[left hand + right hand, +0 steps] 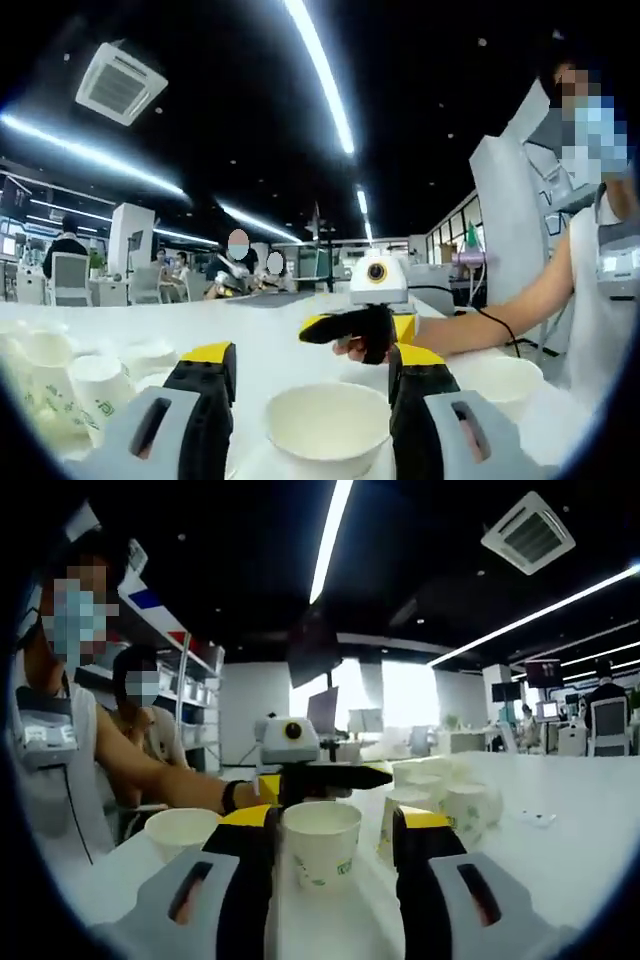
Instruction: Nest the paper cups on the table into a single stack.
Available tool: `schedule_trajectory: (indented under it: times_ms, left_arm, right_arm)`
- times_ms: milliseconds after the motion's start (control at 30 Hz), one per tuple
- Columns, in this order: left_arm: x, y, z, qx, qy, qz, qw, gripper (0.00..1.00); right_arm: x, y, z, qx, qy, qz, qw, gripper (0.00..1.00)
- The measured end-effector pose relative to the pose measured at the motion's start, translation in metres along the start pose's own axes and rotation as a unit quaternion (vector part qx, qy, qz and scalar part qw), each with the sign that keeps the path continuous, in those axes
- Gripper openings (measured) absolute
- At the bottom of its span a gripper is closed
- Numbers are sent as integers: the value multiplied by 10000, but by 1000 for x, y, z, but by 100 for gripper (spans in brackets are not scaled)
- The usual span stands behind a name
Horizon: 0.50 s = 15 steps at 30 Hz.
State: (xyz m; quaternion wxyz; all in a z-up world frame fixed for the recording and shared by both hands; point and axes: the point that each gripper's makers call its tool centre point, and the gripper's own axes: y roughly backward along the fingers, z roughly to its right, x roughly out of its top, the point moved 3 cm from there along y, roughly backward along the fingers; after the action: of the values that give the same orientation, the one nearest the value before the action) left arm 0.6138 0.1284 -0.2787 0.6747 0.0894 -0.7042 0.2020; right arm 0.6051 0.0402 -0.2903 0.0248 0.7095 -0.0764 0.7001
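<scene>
In the left gripper view a white paper cup [328,425] stands upright on the white table [270,330], between my left gripper's [314,358] open jaws. Beyond it a hand holds my right gripper [358,328], pointing back at me. In the right gripper view a cup with green print [322,845] stands between my right gripper's [335,820] open jaws, nearer the left one. My left gripper [318,774] faces me behind it. Several loose cups [60,375] cluster at the left, and the same kind of cluster [440,790] shows at the right of the right gripper view.
A single cup [505,382] stands right of my left gripper, and another cup [180,830] left of my right one. The person's arm [500,310] reaches in over the table. A small scrap [538,819] lies on the table. Chairs and people sit far behind.
</scene>
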Motion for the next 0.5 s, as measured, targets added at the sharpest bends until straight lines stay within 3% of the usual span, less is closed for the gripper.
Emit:
schedule_trajectory:
  times_ms: [100,133,233,333,500]
  left_arm:
    - [17,8,-9,305,-255,295,9988,63]
    - [23,11,-11,403,-510,443,9969,60]
    - [33,19,-22,723,-451,689,9940,59]
    - [36,23,-30,883,-400,777,9923,58]
    - [37,25,-31,919,-421,780,9918,58]
  right_arm:
    - [-15,-13,2,44,-73,-301,9995,58]
    - [-19,-17,2,70,-62,-349,9993,60]
    - [-30,-27,-3,190,25,-653,9977,63]
    - [-36,-38,-4,279,357,-1019,9938,63]
    - [-40,-50,-4,373,368,-1093,9926,62]
